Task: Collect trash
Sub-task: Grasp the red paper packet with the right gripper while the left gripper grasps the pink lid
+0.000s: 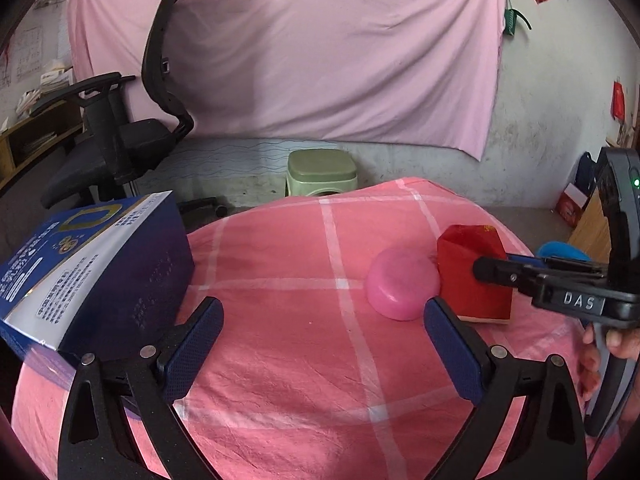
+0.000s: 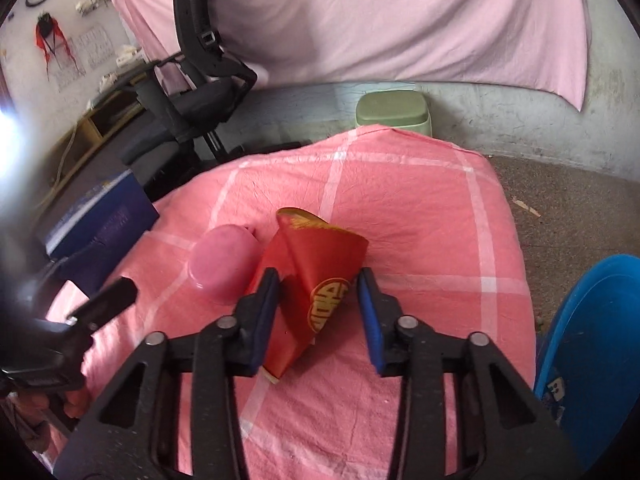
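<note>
A crumpled red carton [image 2: 316,280] with a gold emblem lies on the pink checked cloth [image 2: 420,240]. My right gripper [image 2: 320,280] is shut on it, one blue pad against each side. In the left wrist view the same red carton [image 1: 472,276] sits at the right, with my right gripper [image 1: 494,266] coming in from the right edge. A pink bowl [image 1: 402,288] lies upside down just left of the carton and touches it. My left gripper [image 1: 324,320] hovers open over bare cloth, near and left of the bowl, with nothing between its fingers.
A large dark blue printed box [image 1: 100,264] stands at the cloth's left edge, close to my left finger. A blue bin [image 2: 592,340] is on the floor at the right. Beyond the far edge are a green stool [image 1: 322,172] and a black office chair [image 1: 120,140].
</note>
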Demonstrator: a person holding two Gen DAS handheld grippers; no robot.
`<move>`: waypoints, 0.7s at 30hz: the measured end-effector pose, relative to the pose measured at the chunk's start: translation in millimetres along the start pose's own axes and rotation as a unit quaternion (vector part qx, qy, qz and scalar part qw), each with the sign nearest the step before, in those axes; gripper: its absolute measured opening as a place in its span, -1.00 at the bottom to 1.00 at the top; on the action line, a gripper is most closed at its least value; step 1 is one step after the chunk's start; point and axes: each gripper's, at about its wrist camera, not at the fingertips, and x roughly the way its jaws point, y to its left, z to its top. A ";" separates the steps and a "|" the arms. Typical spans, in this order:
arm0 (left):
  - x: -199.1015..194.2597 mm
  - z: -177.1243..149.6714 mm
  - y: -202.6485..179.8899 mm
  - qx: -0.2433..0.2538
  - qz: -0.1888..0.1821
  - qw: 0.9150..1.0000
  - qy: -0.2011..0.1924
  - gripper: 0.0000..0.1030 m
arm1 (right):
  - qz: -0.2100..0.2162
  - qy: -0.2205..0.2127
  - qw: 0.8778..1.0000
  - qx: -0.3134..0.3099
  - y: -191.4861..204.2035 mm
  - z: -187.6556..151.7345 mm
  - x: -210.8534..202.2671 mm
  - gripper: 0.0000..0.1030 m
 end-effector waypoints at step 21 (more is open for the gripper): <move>77.5 20.0 -50.2 0.038 -0.050 0.990 0.127 0.13 | -0.042 -0.079 0.995 -0.032 -0.9 -1.0 -34.4 -0.02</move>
